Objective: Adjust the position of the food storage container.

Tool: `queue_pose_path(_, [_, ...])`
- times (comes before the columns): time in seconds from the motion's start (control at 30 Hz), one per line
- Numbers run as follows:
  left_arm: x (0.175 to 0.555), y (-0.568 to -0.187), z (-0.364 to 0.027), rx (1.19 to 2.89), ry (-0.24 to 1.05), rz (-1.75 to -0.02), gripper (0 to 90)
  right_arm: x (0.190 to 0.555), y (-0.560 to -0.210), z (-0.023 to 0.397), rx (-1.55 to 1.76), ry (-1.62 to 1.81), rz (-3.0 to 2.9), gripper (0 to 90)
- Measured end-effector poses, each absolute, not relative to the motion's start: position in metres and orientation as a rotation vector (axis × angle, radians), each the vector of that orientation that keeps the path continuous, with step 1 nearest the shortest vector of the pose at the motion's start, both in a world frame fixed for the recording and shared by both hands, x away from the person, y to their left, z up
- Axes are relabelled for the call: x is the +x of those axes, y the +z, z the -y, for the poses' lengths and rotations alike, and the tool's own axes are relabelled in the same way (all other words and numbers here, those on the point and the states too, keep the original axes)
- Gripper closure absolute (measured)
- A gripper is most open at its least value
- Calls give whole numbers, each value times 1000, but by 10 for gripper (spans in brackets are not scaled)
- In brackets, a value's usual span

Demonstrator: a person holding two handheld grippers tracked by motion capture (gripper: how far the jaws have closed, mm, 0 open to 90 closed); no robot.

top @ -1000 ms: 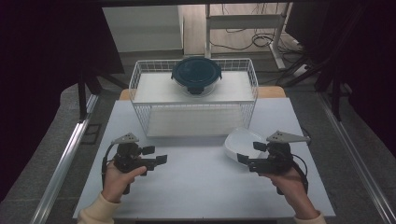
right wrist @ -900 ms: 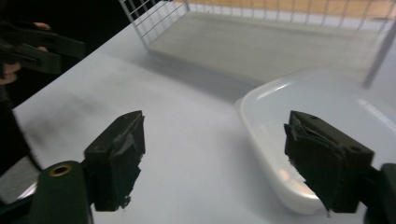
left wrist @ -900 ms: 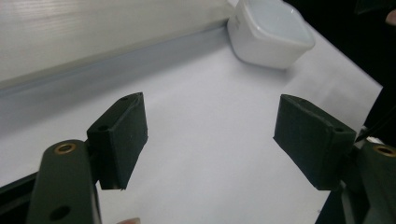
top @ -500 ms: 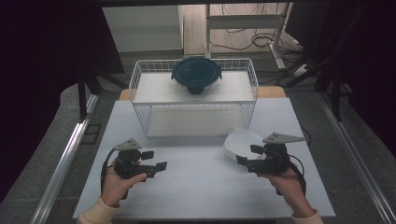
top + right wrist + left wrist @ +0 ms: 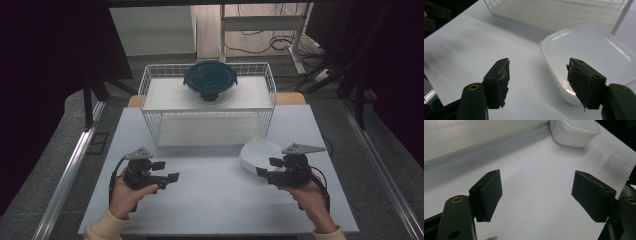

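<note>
White table [image 5: 210, 200], person's hands in from the near edge, one gripper in each

Left gripper [image 5: 170, 172] – held low over the near-left part of the table, pointing toward the middle. Jaws stand wide apart, nothing between the pads [image 5: 487, 192], bare tabletop under them. In the left gripper view the white container [image 5: 574, 131] sits well off at the top right, apart from these jaws

Right gripper [image 5: 265, 167] – at the near-right, tips right at the near rim of the white container [image 5: 260, 152]. Jaws have just been closing but are still apart; in the right gripper view one pad [image 5: 584, 80] hangs over the container's [image 5: 589, 50] near rim, the other over bare table beside it, so the rim lies between them. Pads not pressing on it as far as I can see – no grip

Container: shallow, rounded-square, translucent white, upright on the table just in front of the wire basket's [image 5: 150, 100] right corner

Basket: white wire, at the far middle of the table. A round glass dish with a dark blue-green lid [image 5: 210, 80] rests across the top of it, lid on
</note>
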State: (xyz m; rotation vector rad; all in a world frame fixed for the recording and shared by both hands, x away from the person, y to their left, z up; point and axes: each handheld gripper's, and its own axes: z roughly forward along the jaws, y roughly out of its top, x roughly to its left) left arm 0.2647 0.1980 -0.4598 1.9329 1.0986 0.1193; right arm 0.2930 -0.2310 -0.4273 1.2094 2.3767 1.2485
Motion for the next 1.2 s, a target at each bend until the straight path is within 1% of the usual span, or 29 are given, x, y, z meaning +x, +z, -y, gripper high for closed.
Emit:
queue_pose_path(0.07, [265, -460, -198, 1935, 113, -1100, 239, 296, -428, 233, 1216, 1236, -2374, 379])
queue_pose_path(0.17, [268, -458, -202, 1923, 100, -1104, 238, 302, -428, 235, 1217, 1214, -2374, 468])
queue_pose_path(0.23, [269, -457, -205, 1912, 110, -1115, 239, 311, -425, 235, 1240, 1202, -2378, 520])
queue_pose_path(0.33, [268, -457, -209, 1906, 108, -1122, 240, 325, -421, 234, 1253, 1147, -2411, 569])
queue_pose_path(0.5, [267, -459, -209, 1914, 102, -1121, 238, 352, -412, 228, 1232, 985, -2462, 645])
queue_pose_path(0.73, [267, -462, -206, 1927, 89, -1118, 233, 394, -419, 220, 1145, 745, -2495, 832])
queue_pose_path(0.8, [268, -463, -206, 1929, 87, -1122, 233, 406, -424, 222, 1129, 689, -2492, 865])
queue_pose_path(0.97, [269, -465, -204, 1939, 84, -1124, 229, 428, -437, 231, 1161, 642, -2480, 889])
queue_pose_path(1.2, [270, -466, -205, 1933, 92, -1136, 228, 438, -451, 231, 1100, 556, -2496, 893])
